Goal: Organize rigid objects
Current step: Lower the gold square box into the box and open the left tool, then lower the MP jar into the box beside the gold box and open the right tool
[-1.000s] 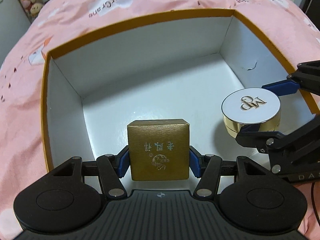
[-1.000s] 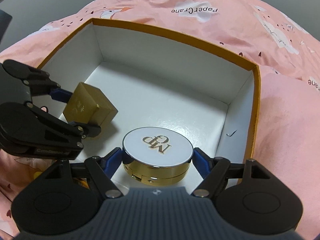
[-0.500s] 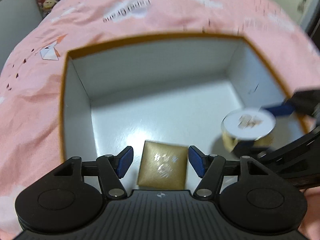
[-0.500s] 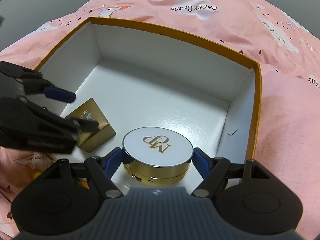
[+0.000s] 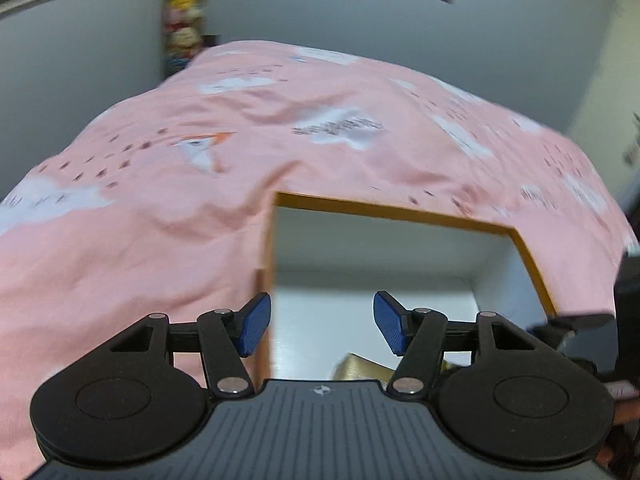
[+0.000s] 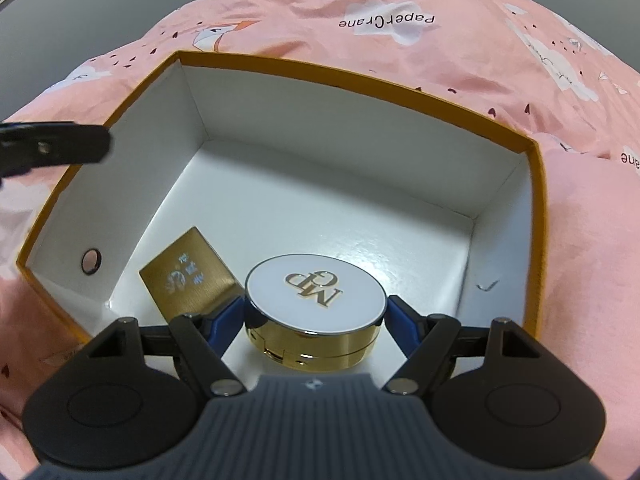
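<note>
A white-walled cardboard box with an orange rim [image 6: 360, 80] lies open on a pink bedcover. My right gripper [image 6: 316, 308] is down inside it, shut on a round gold compact with a white lid [image 6: 316, 288] that rests on the box floor. A small gold cube box [image 6: 188, 276] lies free on the floor to the compact's left. My left gripper [image 5: 320, 320] is raised over the box's near left corner. Its jaws are closing with nothing between them. Only a corner of the cube [image 5: 360, 366] shows below it. One of its fingers [image 6: 56, 146] shows above the box's left wall.
The pink bedcover with white cloud prints [image 5: 160, 200] surrounds the box on all sides. A round hole [image 6: 91, 262] is in the box's left wall. Grey walls and a shelf of soft toys [image 5: 184, 20] stand beyond the bed.
My left gripper let go of the gold cube, then rose and pulled back out of the box toward the left. The cube stays on the floor. The right gripper and compact have not moved.
</note>
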Motion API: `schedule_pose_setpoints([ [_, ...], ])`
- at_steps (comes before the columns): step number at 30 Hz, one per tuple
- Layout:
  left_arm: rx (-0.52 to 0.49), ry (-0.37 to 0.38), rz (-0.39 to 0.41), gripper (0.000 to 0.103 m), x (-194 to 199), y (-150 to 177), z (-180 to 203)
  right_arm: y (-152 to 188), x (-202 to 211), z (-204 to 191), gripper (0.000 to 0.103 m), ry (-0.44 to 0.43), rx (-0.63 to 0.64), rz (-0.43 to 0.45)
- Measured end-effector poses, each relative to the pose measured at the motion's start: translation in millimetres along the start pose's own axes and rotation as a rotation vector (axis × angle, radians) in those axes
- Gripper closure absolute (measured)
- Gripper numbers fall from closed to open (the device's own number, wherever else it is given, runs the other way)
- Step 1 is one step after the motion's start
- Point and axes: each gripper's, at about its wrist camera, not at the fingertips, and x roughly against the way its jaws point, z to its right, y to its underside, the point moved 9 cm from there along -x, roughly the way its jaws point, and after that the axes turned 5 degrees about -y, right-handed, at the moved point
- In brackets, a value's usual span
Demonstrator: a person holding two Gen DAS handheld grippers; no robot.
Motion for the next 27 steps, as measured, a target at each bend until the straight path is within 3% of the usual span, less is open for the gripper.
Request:
schedule_pose_setpoints([
  [6,0.104,0.023,-0.070,0.048,-10,11,-34,-7,-16,-11,0.027,0.040,0.036,-0.034],
  [11,0.132,0.108,-0.125,0.058,-17,24,-30,-7,-29,-24,0.027,0.032,0.055,-0.063],
  [21,0.126,0.099,-0.119,0.064,-17,27,-27,-13,-42,-57,0.027,-0.046,0.069,-0.072],
  [27,0.118,0.087,-0.116,0.064,-17,29,-25,-8,-51,-67,0.027,-0.066,0.015,-0.159],
])
